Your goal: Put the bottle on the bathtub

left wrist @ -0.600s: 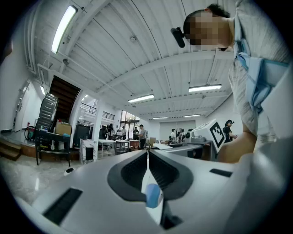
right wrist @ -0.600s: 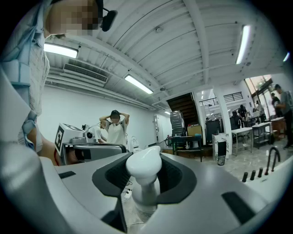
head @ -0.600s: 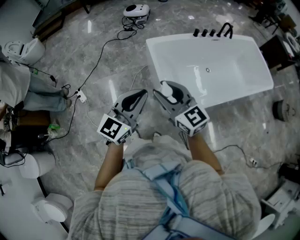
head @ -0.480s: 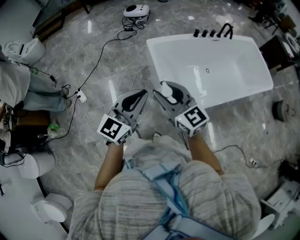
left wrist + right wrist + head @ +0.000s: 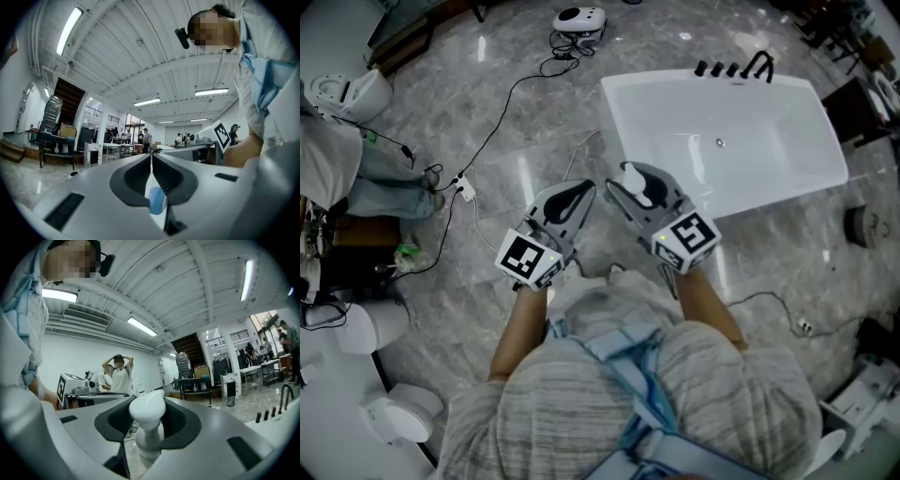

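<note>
A white pump bottle [image 5: 637,183] stands between the jaws of my right gripper [image 5: 630,179], which is shut on its neck below the pump head. In the right gripper view the bottle [image 5: 147,412] sticks up out of the right gripper [image 5: 148,423]. The white bathtub [image 5: 769,183] lies just beyond, with its near rim a short way ahead of the bottle. My left gripper [image 5: 580,188] is level beside the right one, with its jaws pressed together on nothing. In its own view the left gripper [image 5: 151,165] shows only a thin seam.
Black taps [image 5: 731,67] line the tub's far rim and show again as taps [image 5: 284,398] in the right gripper view. Cables and a power strip [image 5: 464,194] cross the marble floor at left. Toilets [image 5: 347,96] and a seated person [image 5: 366,178] are at far left, and a round white device [image 5: 578,18] lies beyond.
Both grippers keep their places and the bottle stays gripped. The head view has shifted slightly, so the tub sits a little further right in the picture.
</note>
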### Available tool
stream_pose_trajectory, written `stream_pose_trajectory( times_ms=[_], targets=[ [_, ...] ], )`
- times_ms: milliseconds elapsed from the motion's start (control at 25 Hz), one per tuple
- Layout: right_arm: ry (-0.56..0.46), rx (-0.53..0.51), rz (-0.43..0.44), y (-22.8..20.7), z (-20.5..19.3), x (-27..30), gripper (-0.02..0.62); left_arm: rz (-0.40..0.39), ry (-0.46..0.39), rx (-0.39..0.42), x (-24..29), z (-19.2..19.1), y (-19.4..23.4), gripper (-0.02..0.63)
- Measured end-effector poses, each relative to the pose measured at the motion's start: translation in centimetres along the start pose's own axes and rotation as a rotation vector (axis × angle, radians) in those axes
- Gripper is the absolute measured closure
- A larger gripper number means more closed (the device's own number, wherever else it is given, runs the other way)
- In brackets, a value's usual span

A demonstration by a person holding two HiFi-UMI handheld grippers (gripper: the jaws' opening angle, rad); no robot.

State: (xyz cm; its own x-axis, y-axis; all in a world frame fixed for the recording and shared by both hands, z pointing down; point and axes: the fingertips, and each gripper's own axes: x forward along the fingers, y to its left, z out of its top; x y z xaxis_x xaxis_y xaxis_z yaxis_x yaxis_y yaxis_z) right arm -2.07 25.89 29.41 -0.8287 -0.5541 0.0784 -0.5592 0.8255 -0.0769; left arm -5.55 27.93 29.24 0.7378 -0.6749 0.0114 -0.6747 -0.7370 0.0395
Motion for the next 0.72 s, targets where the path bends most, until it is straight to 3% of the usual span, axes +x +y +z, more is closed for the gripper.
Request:
stream_pose_trajectory(
  times_ms=[440, 720],
  targets=[
    [-0.017, 0.019, 0.012, 3.8, 0.8, 6.2, 0.439, -0.008, 0.004, 0.0, -4.4, 0.4, 5.1, 0.595],
    [-0.056, 0.037, -0.066, 3.2, 1.2, 8.2, 0.439, -0.068, 0.016, 0.048, -5.5, -0.5, 7.5, 0.595]
  ],
)
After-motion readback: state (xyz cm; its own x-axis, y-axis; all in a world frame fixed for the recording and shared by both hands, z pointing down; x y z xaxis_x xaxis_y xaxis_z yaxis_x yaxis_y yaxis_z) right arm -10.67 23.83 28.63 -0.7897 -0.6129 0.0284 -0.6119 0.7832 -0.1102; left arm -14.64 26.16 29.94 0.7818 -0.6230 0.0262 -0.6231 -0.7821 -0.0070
